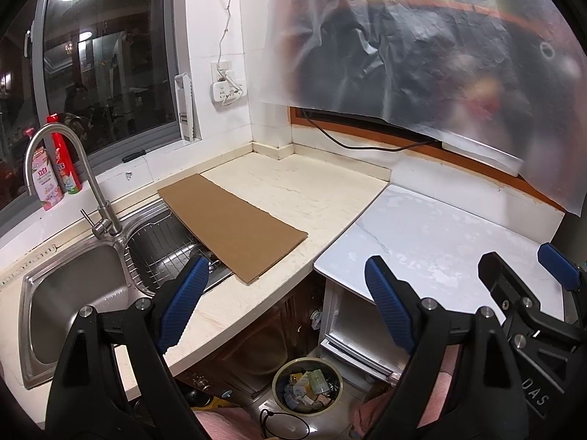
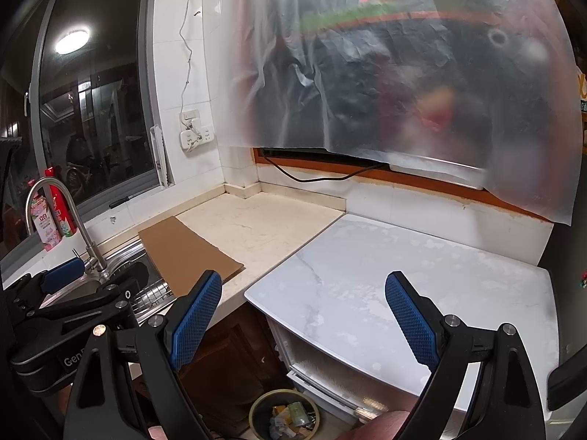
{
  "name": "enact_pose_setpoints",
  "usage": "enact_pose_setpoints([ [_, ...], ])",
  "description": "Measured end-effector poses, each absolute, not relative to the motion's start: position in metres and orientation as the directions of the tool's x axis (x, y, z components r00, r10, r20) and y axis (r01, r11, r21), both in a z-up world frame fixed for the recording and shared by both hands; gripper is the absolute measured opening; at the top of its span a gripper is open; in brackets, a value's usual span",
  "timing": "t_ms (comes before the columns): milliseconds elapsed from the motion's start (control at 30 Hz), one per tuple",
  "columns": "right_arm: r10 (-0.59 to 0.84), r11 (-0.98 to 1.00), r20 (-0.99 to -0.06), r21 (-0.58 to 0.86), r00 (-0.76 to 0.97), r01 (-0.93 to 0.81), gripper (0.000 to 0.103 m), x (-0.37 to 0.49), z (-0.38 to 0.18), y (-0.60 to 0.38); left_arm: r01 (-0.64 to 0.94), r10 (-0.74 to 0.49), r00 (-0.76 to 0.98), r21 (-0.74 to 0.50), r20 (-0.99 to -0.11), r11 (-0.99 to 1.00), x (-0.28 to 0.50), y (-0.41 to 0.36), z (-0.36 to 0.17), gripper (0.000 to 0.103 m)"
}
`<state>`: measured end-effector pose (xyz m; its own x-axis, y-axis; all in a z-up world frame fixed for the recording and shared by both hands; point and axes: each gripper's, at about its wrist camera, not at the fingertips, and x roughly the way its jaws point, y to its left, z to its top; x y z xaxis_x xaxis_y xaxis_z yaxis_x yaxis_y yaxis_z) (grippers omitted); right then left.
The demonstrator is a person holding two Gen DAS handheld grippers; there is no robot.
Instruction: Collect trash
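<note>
A round bin (image 1: 307, 387) stands on the floor below the counter edge, filled with several pieces of paper and wrapper trash; the right wrist view shows the same bin (image 2: 284, 418). My left gripper (image 1: 284, 280) hangs above it, open, nothing between its blue pads. My right gripper (image 2: 302, 295) is open too and empty, held over the front of the white marble top (image 2: 422, 275). The right gripper (image 1: 521, 267) shows at the right of the left wrist view. A flat brown cardboard sheet (image 1: 231, 229) lies on the cream counter (image 1: 304, 190), partly over the sink rack.
A steel sink (image 1: 69, 304) with a curved tap (image 1: 55, 168) is at the left, bottles (image 1: 64, 168) on the sill behind it. A hazy plastic sheet (image 1: 422, 44) hangs over the back wall. A power strip (image 1: 225, 88) and cord are on the tiles.
</note>
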<state>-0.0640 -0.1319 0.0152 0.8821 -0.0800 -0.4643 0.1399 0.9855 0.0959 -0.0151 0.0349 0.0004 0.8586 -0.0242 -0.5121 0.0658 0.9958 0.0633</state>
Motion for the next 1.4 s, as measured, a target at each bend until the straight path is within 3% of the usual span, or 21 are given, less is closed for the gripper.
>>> enact_pose_setpoints([
  [1400, -0.1, 0.983, -0.454, 0.094, 0.885, 0.159, 0.092, -0.062, 0.014, -0.101, -0.044, 0.083, 0.873, 0.092, -0.48, 0.995, -0.052, 0.016, 0.003, 0.085],
])
